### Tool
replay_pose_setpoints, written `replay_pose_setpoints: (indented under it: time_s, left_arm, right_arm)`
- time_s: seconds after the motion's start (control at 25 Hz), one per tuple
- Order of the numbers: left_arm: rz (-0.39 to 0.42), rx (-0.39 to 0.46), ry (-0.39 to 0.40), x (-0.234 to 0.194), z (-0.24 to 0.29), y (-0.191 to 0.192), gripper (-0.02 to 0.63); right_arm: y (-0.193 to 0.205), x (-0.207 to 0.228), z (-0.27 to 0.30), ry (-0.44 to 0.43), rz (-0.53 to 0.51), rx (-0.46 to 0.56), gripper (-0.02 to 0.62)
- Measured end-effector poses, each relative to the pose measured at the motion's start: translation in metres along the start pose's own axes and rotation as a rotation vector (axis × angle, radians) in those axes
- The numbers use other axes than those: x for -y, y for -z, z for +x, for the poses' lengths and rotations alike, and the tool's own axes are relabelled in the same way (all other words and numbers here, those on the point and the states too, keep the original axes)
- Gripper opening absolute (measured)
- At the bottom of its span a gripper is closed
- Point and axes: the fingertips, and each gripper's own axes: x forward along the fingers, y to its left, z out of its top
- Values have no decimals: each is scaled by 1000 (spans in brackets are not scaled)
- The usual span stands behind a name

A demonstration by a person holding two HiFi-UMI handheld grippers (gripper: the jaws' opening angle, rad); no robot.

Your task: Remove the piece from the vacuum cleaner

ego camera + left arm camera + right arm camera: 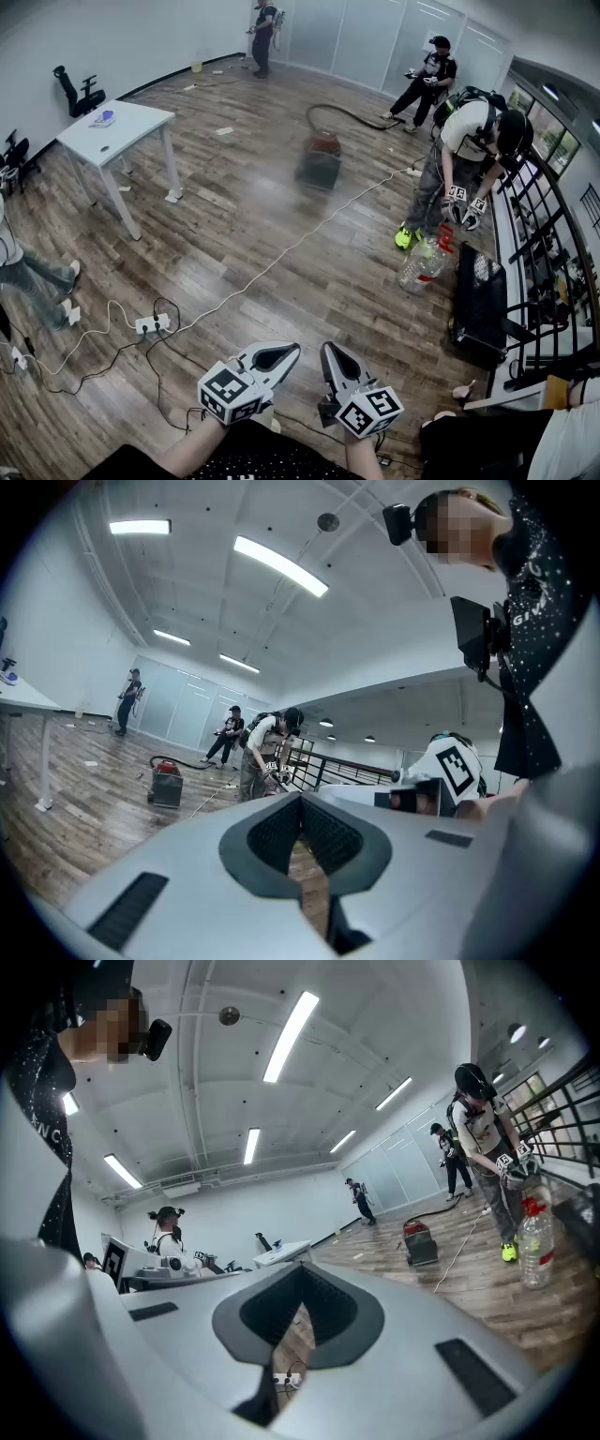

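The vacuum cleaner [321, 159], red on top with a dark body and a black hose [349, 113], stands on the wooden floor far ahead of me. It also appears small in the left gripper view [167, 782] and the right gripper view [419, 1241]. My left gripper [278, 357] and right gripper [336, 362] are held low and close to my body, side by side, several metres short of it. Both are shut with nothing between the jaws, as the left gripper [302, 804] and right gripper [302, 1275] show in their own views.
A white table [117, 131] stands at the left. A power strip [152, 324] and a white cable [281, 258] lie on the floor ahead. At the right are a person [464, 141] bending over, a plastic bottle [424, 262], a black case [480, 300] and a railing [544, 234].
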Motion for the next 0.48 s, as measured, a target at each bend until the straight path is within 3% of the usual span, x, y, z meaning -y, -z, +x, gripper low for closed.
replay_pose_setpoints:
  time_s: [0.24,0.48]
  left_arm:
    - [-29,17,33,-38,28,-3,9]
    - [9,18,47,-100,83,-31,9]
  right_arm:
    - [-5,33,33,23,-16,3,11]
    - [-41,85,92,17,1,50,11]
